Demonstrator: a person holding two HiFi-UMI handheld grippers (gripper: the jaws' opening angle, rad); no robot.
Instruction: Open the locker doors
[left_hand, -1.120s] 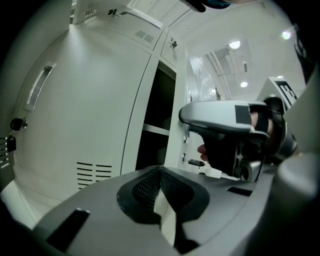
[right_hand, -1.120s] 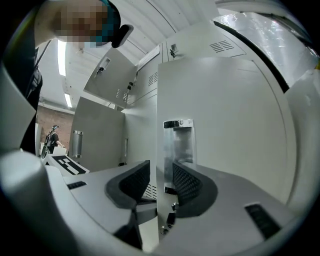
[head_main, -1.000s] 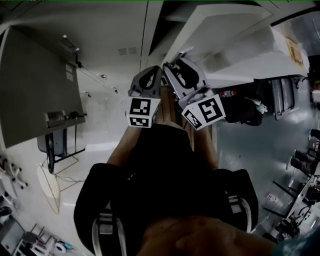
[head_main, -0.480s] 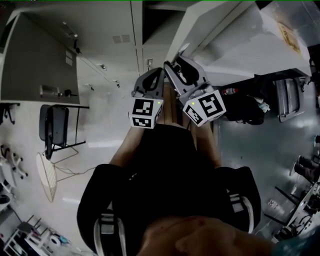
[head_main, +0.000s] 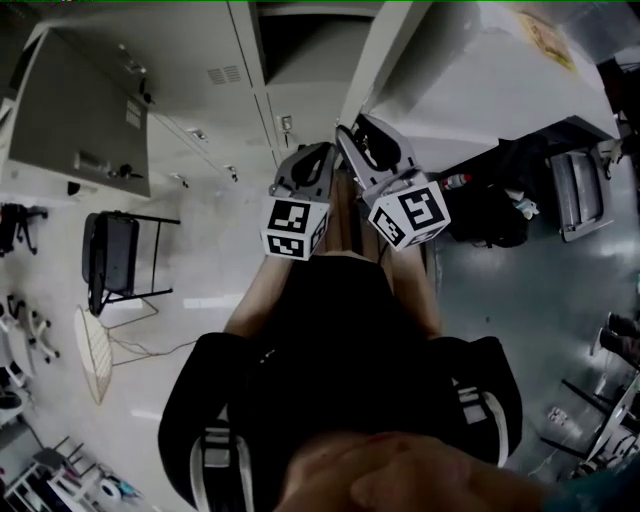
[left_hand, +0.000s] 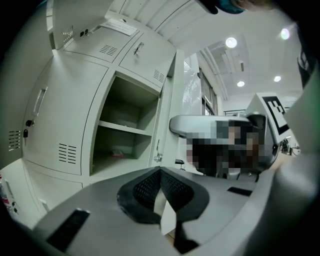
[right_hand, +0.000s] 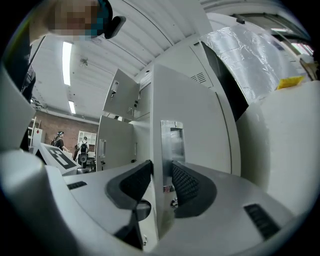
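Observation:
A bank of pale grey lockers fills the top of the head view, with one dark open compartment (head_main: 300, 40). A white locker door (head_main: 470, 80) stands swung out to the right. My right gripper (head_main: 350, 140) is at that door's free edge. In the right gripper view the door (right_hand: 195, 110) runs between the jaws of the right gripper (right_hand: 161, 172), just below its metal handle plate (right_hand: 172, 142). The jaws have just been closing, and the pads press on both faces. My left gripper (head_main: 318, 160) hangs beside it. Its pads (left_hand: 150, 185) meet at the tip with nothing between them, facing the open shelved compartment (left_hand: 125, 130).
Closed locker doors (left_hand: 60, 115) with vents flank the open compartment. A grey door (head_main: 80, 120) stands out at the left above a black chair (head_main: 110, 260). Dark bags (head_main: 490, 215) and a trolley (head_main: 575, 195) sit at the right. Two people (right_hand: 60, 140) stand far off.
The lockers and floor have slid across the head view, and more of the locker front and the dark open compartment shows at the top. Both grippers stay side by side at the door's edge.

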